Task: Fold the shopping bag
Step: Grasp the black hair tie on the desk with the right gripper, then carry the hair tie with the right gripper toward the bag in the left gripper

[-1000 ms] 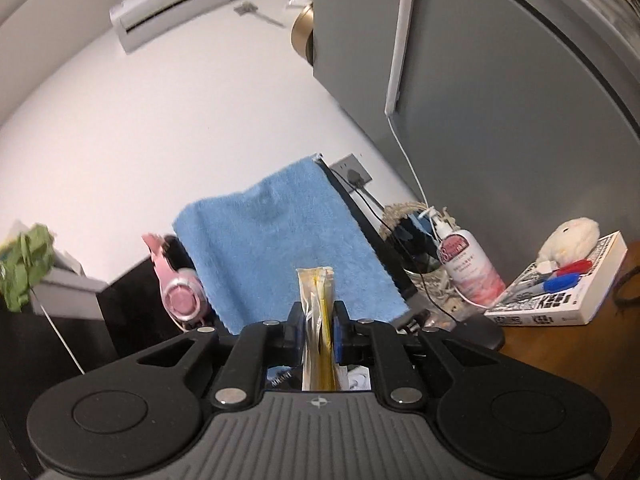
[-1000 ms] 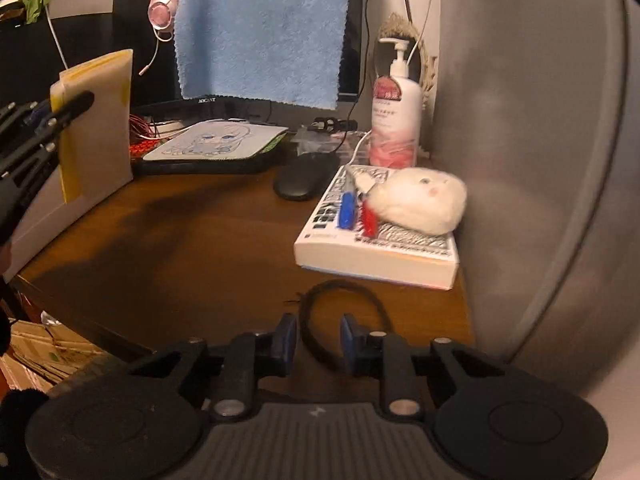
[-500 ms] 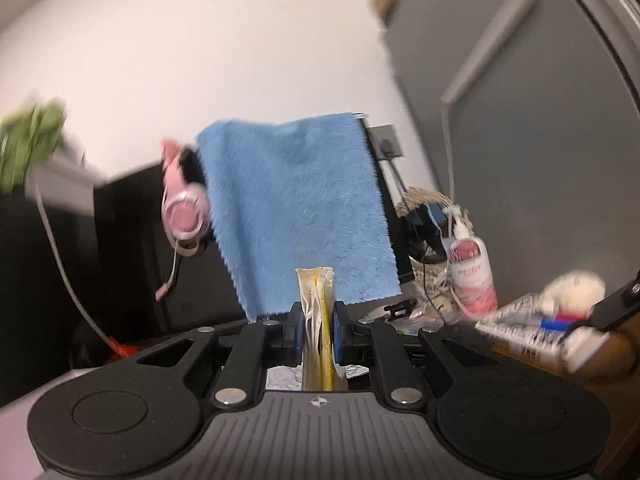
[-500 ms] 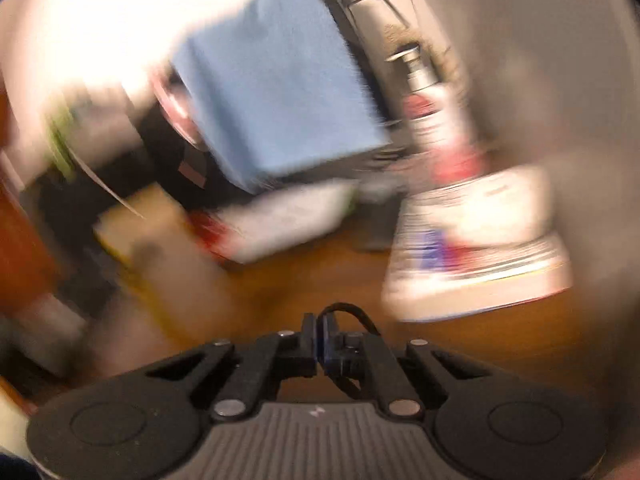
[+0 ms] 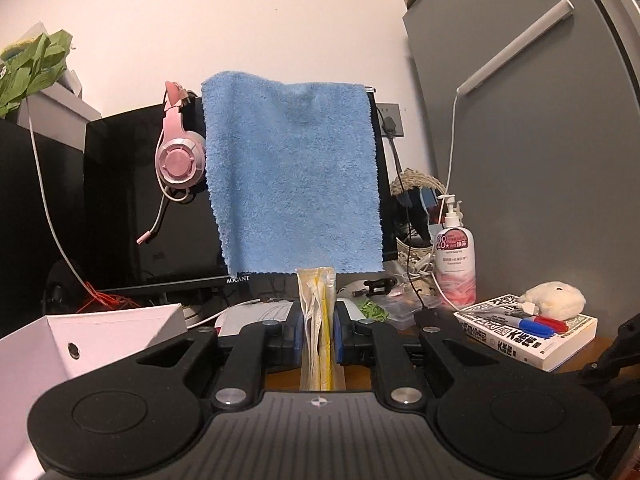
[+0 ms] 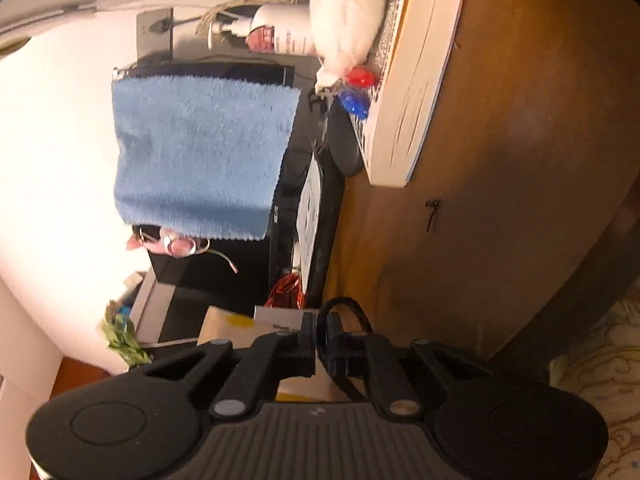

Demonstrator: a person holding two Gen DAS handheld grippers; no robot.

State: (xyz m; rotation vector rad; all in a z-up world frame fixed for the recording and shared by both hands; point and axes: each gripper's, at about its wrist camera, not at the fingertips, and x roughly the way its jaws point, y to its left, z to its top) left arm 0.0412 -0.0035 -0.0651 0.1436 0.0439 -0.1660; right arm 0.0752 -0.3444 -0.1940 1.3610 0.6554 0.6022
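Clamping the folded bag (image 5: 317, 320) edge-on, the left gripper (image 5: 317, 334) holds it upright between its blue-padded fingers (image 5: 297, 332); the bag's cream and yellow layers rise above the fingertips and run down to the gripper body. Behind it a blue towel (image 5: 294, 176) hangs over a monitor (image 5: 152, 200), with a pink headset (image 5: 178, 152) hooked at the towel's left edge. A pump bottle (image 5: 455, 256) stands to the right, near a book (image 5: 528, 330) carrying a plush toy (image 5: 554, 300) and markers (image 5: 538, 323). A white box (image 5: 100, 340) sits at lower left.

The right wrist view is rolled sideways. The right gripper (image 6: 321, 346) has its jaws together on a thin black cord (image 6: 352, 306) that loops out above the desk (image 6: 500, 160). The bag (image 6: 228, 326) shows just left of those fingers, partly hidden.
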